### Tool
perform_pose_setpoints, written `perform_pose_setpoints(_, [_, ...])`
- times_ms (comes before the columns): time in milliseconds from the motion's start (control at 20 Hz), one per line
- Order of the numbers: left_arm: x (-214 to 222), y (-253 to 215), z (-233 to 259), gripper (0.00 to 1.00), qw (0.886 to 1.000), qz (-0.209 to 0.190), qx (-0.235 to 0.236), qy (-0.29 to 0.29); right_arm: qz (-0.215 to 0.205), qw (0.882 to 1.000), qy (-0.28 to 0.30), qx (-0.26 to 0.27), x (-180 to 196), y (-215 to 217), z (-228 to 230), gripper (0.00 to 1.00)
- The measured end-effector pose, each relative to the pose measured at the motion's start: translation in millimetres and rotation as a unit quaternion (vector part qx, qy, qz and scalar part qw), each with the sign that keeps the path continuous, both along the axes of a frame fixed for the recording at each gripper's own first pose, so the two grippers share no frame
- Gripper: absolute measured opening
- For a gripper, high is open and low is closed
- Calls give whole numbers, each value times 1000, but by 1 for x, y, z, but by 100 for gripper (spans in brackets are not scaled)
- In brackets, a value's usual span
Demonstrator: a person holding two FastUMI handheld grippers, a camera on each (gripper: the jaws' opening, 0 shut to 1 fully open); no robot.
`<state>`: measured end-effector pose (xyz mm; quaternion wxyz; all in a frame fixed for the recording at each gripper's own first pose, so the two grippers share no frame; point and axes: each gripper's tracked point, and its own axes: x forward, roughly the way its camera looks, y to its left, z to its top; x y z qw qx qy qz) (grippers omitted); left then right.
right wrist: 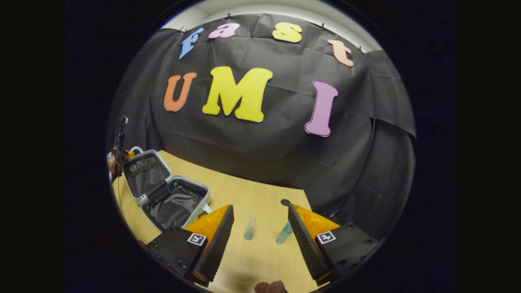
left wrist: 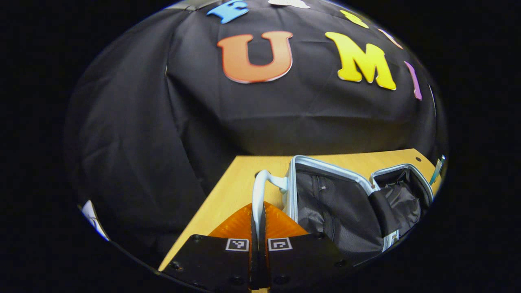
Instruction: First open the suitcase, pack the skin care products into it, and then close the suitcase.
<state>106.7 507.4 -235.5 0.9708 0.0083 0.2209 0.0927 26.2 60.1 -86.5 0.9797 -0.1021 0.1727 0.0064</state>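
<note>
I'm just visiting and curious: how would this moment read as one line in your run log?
suitcase: open on table | left gripper: shut on suitcase handle | right gripper: open, above two skin care tubes | packed: none yet

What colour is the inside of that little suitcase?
Black fabric lining, framed by a pale silvery rim; the right gripper view shows it best.

Open suitcase (right wrist: 167,191) blocks the table's (right wrist: 260,256) left; bare wood surrounds two tubes (right wrist: 249,229).

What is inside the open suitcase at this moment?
The suitcase shows only its black lining and a strap. Both tubes lie outside on the table. Its near corner is hidden behind the right gripper.
</note>
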Motion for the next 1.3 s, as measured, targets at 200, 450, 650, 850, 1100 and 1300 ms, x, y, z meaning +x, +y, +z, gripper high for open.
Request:
perform_pose_setpoints(200, [-7, 7, -39, 3, 996, 7, -89, 27, -6, 1000, 8, -2, 14, -5, 0, 80])
perform_pose_setpoints(450, [-14, 18, -49, 31, 994, 37, -98, 33, -9, 1000, 11, -4, 19, -11, -6, 78])
perform_pose_setpoints(650, [-28, 19, -9, 75, 995, 64, -73, 0, -18, 1000, 10, 20, 17, -19, -8, 80])
perform_pose_setpoints(850, [-47, -34, 77, 96, 994, 66, -45, -74, -27, 999, -13, 45, 9, -42, 1, 80])
perform_pose_setpoints(1100, [-69, -175, 153, 96, 991, 32, -30, -123, -23, 997, -38, 62, -4, -75, 9, 79])
perform_pose_setpoints(1300, [-86, -290, 167, 96, 990, 0, -25, -137, -35, 995, -59, 69, -13, -115, 10, 80])
